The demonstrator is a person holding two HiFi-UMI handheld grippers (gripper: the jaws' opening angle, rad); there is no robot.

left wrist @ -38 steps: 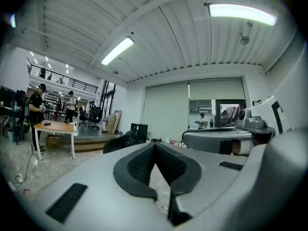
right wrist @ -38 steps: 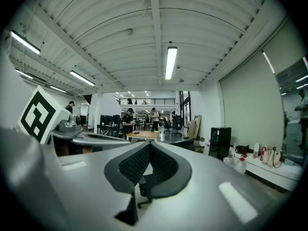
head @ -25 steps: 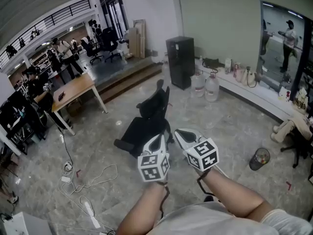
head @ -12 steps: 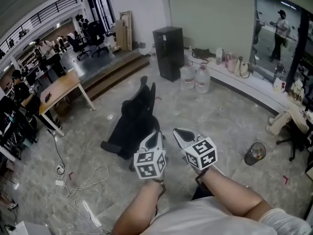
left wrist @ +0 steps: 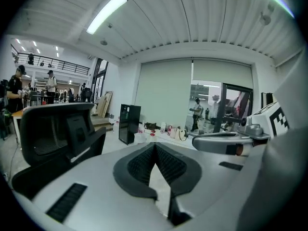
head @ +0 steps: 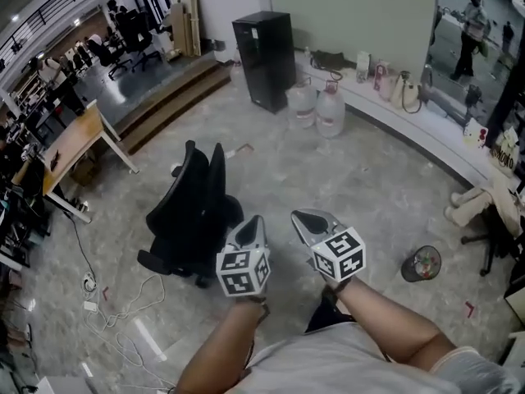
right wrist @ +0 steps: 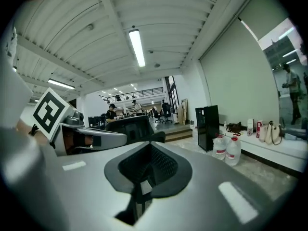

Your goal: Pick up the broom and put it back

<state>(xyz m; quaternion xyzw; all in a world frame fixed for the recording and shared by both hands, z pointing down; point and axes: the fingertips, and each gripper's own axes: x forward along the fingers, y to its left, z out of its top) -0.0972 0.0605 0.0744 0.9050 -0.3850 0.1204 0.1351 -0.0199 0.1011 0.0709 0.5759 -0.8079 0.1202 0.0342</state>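
No broom shows in any view. In the head view both grippers are held out side by side above the marble floor, each on a bare forearm. My left gripper (head: 254,223) is shut with nothing between its jaws; its own view shows the pads meeting at the tip (left wrist: 155,146). My right gripper (head: 304,217) is also shut and empty, its pads together (right wrist: 150,147). A black office chair (head: 192,214) stands just left of the left gripper, and it also shows as the chair (left wrist: 54,133) at that gripper view's left.
A black cabinet (head: 264,59) and two water jugs (head: 318,109) stand ahead by the wall. A ledge (head: 410,117) with bottles runs along the right. A small bin (head: 420,263) sits at right, cables (head: 123,318) lie at lower left, and a wooden table (head: 75,148) and steps (head: 176,97) are at left.
The view has moved forward across the floor: the chair, cabinet and jugs are nearer, and the chair now sits left of the grippers. Both grippers stay shut and side by side.
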